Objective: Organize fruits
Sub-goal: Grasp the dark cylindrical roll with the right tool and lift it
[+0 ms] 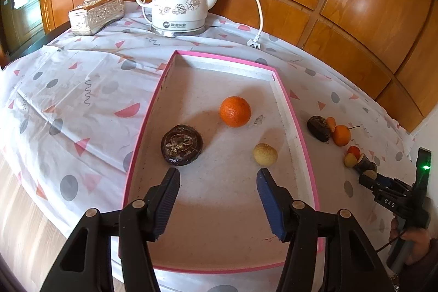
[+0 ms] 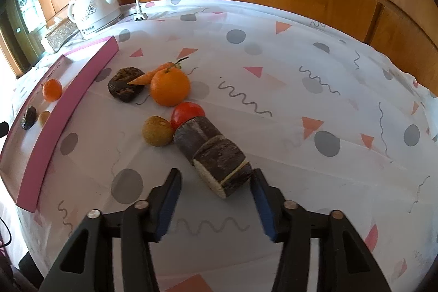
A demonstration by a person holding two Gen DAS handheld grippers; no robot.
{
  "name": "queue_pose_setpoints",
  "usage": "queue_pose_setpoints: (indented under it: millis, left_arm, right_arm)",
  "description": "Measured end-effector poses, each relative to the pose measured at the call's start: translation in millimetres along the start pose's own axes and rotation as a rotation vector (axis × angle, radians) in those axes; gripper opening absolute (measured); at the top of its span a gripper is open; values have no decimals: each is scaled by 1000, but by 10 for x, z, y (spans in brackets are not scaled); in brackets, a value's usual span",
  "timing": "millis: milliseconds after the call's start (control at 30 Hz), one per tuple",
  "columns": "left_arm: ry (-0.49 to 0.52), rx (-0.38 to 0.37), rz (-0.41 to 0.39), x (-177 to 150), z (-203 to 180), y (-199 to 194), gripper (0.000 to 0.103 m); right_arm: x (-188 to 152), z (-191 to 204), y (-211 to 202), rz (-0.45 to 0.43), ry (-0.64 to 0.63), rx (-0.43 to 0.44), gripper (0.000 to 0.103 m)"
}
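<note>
Here the right gripper (image 2: 216, 188), jaws parted and unclamped, straddles the near end of the dark-skinned, pale-fleshed cut cane piece (image 2: 216, 155), probably stiff, best gripped across its bark.

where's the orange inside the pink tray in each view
Left wrist view: the orange sits mid-frame, inside the pink tray.
Right wrist view: the same orange is far left, behind the tray's wall.
Shared landmark: the white kettle at the table's back.

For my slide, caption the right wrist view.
Open right gripper nears a cut dark log beside loose fruit on the tablecloth.
</note>
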State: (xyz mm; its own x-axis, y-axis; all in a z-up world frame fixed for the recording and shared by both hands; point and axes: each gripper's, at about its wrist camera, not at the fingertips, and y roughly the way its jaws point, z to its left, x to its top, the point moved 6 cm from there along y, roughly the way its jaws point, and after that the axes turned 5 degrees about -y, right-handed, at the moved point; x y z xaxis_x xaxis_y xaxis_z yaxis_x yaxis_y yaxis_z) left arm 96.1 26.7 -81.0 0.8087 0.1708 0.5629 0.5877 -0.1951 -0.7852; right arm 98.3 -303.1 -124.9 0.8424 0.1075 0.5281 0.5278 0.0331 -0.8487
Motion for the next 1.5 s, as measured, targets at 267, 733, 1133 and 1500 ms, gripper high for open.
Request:
queue_pose_setpoints:
  millis: [267, 733, 1133, 1500]
  left_arm:
    - [-8, 30, -20, -51, 66, -72, 62]
    - [-21, 41, -51, -90, 156, -156, 62]
    - [-51, 51, -97, -51, 274, -291, 62]
    - [-96, 73, -112, -39, 450, -316, 63]
  right_arm:
    - [-61, 11, -54, -14, 33, -15, 33]
    - [-194, 200, -344, -53, 64, 20, 28]
    - [-4, 644, -605, -116, 21, 132, 27]
    - [550, 1278, -667, -179, -83, 247, 27]
